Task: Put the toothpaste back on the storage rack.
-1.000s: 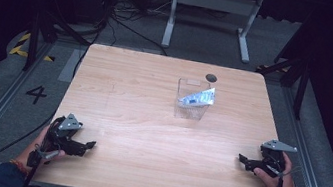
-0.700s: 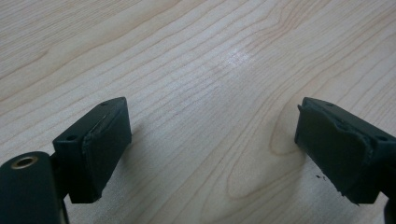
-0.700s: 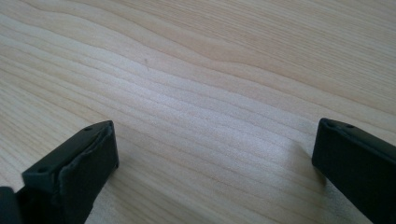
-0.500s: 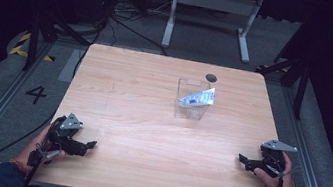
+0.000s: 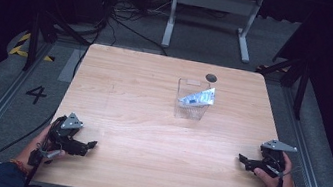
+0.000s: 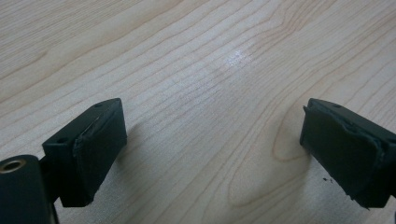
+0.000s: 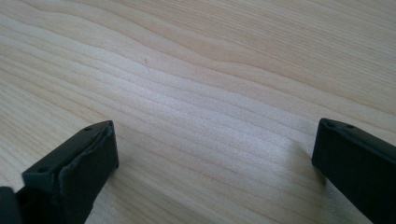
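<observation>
A: Start at the tips. How do the fingers stand?

B: On the left gripper [image 6: 212, 154] the fingers [image 6: 93, 149] are spread wide, with bare wood between them and nothing pinched. Its jaws have just been opening further. In the high view that same left gripper [image 5: 90, 145] sits near the front left corner of the table [image 5: 150, 121], tips pointing toward the middle.

A: And the other one?

B: The right gripper [image 7: 215, 168] is spread wide as well, its fingers [image 7: 79, 163] far apart over plain wood grain, holding nothing. From above, the right gripper [image 5: 241, 159] is near the front right edge, tips pointing inward toward the left one.

A: Who holds them?

B: A left hand [image 5: 44, 147] wraps the left gripper's body, and a right hand [image 5: 275, 174] wraps the right one. A cable trails down from each.

A: Where is the thing nearest to them?

B: A clear box [image 5: 191, 100] stands toward the back of the table, a little right of centre, well apart from both grippers. A shiny packet [image 5: 198, 97] leans inside it, tilted, with its upper corner poking over the box's right rim.

A: Anything else on the wood?

B: A small dark round spot [image 5: 211, 77] just behind the box, near the back edge.
</observation>
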`<control>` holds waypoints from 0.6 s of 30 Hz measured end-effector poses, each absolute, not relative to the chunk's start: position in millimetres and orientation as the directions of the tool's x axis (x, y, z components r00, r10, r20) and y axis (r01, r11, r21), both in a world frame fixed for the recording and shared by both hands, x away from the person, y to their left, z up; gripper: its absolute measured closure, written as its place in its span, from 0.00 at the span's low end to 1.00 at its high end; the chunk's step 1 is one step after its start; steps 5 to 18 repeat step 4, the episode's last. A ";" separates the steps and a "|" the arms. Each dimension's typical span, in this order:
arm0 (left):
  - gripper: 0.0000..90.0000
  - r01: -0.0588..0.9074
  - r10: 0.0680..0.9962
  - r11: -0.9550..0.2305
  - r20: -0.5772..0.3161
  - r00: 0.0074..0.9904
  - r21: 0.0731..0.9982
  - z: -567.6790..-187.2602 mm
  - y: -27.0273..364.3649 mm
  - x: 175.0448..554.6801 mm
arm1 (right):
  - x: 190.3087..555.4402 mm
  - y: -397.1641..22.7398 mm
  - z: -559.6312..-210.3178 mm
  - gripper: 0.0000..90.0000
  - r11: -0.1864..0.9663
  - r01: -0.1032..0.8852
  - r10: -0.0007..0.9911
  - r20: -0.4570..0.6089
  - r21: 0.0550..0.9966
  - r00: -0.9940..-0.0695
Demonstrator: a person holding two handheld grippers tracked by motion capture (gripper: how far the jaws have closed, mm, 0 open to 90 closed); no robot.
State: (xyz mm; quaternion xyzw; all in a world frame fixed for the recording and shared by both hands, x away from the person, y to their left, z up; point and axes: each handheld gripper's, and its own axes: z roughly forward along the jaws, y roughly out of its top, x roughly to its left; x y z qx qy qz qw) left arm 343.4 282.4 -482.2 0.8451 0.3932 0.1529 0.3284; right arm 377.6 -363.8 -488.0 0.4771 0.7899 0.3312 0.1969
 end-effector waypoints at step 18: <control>0.08 0.564 0.766 -0.476 0.003 0.643 0.674 -482.1 282.1 343.5 | 377.6 -363.7 -488.0 0.01 0.325 0.624 0.884 0.005 0.711 -0.467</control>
